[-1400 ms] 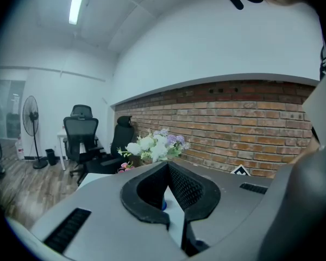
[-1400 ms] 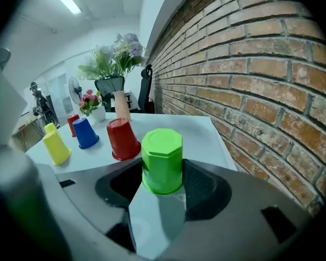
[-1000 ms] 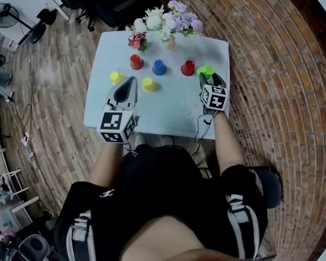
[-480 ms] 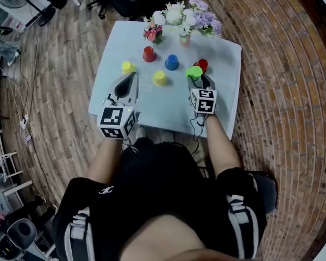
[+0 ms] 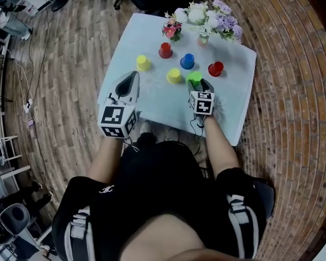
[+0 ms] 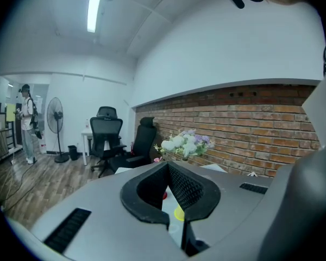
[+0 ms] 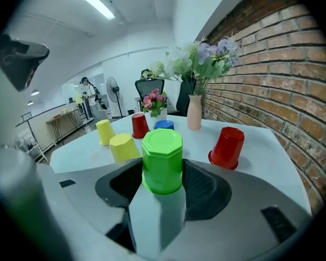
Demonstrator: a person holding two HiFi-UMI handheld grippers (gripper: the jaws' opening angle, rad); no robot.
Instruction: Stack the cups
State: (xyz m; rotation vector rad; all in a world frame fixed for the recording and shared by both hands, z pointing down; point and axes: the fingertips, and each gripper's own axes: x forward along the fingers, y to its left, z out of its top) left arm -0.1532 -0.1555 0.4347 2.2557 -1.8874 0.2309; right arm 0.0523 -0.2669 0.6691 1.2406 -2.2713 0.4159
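At the left, over the near part of the pale blue-white counter (image 5: 152,105): the grey left tool (image 5: 133,75), clenched tight with nothing in it, tips touching in the left gripper view. Just beyond and to its right, a small yellow plastic cup (image 5: 143,63), upside down on the counter. Further back, a dark red plastic cup (image 5: 165,50), also inverted, just in front of a small pot of pink flowers (image 5: 173,30). Nearer the middle, a second yellow plastic cup (image 5: 174,75), mouth down, with a blue plastic cup (image 5: 187,61) inverted just behind it. Right beside that second yellow cup, a bright green plastic cup (image 7: 162,159) with its eight-sided base turned upward, gripped at its sides by the black pads of the right tool (image 7: 162,181); touching the counter or lifted off it, not to be told. To the right and a little further back, apart from the tool, a lone red plastic cup (image 5: 215,68), upside down. Along the back edge, a pale pink vase (image 7: 194,113) of white and lilac flowers. All six cups separate, none stacked. Beyond the counter's right side, a red brick wall (image 7: 271,64); off to the left, a wood-plank floor (image 5: 60,91).
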